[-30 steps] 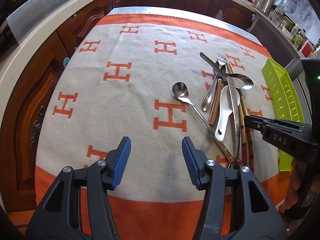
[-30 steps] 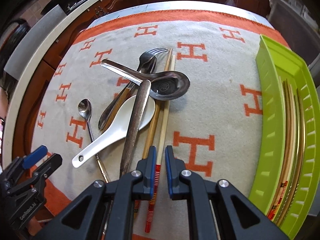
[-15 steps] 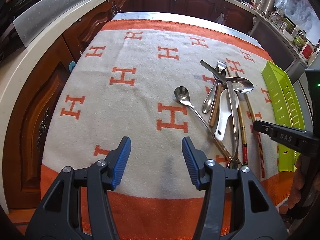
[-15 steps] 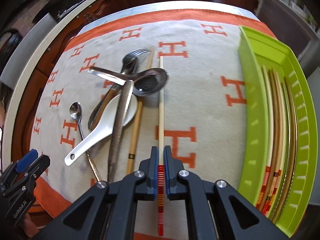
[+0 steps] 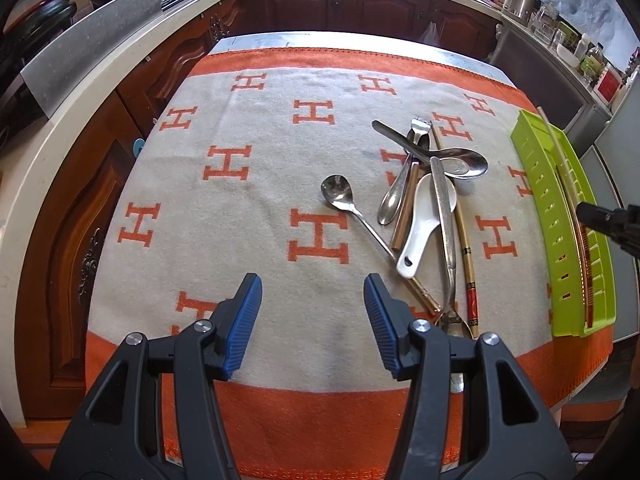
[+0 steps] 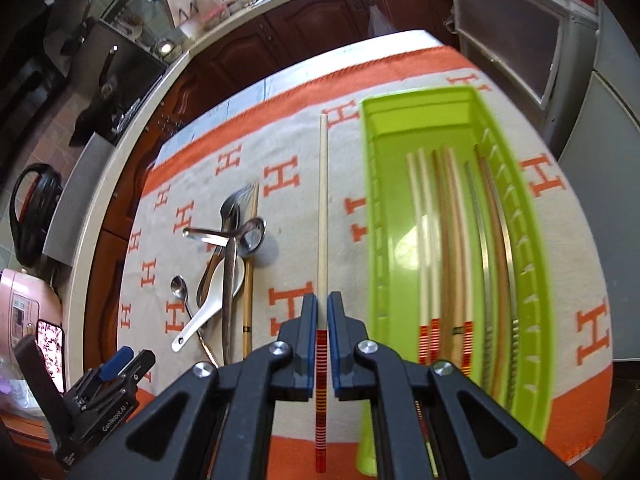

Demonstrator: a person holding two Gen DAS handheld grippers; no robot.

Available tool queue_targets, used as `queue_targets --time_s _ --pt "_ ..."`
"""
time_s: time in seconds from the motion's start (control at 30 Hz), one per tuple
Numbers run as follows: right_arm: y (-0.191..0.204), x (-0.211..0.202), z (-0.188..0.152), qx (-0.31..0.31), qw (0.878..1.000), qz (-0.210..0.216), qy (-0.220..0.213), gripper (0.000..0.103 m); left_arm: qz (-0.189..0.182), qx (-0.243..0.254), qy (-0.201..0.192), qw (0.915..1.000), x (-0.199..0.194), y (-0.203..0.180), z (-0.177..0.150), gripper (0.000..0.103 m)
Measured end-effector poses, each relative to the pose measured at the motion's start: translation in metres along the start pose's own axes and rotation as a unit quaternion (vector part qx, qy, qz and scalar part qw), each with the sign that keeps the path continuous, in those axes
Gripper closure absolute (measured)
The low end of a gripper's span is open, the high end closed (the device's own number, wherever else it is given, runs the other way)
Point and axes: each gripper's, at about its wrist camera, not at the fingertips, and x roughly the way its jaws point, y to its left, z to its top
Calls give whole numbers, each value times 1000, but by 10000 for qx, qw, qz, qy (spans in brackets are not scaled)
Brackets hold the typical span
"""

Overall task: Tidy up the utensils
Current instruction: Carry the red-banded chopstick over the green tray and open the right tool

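The step in hand looked to be carrying one chopstick (image 6: 323, 216) over to the green tray (image 6: 374, 216). To do it well, the stick should be kept parallel to the chopsticks in the tray (image 6: 448, 236), swung across the near wall without its far tip catching the rim, then lowered flat before letting go.

The right claw (image 6: 322, 344) was clenched on the chopstick near its red-striped end, the pale shaft pointing forward above the blanket, just left of the tray.

The left claw (image 5: 312, 322) stood wide apart, holding nothing, hovering over bare blanket (image 5: 260, 208) on the counter. The remaining pile sat to its right: white soup spoon (image 5: 424, 220), steel spoons, a fork (image 5: 418, 126) and one more chopstick (image 5: 466, 248).
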Motion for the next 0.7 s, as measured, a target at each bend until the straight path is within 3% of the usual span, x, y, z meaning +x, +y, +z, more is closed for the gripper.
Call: queue_targets --time_s 0.2,0.43,0.7 --pt "-23 -15 7 -108 9980 -571 -255 98 15 134 -12 9999 -5 -15 0 53" --pt "-44 -9 7 -265 9930 -1136 -195 98 -15 244 -69 9997 -11 -31 3 53" --pt "-53 -5 5 -138 9949 -992 -95 96 -80 397 -149 9991 -17 -48 6 53"
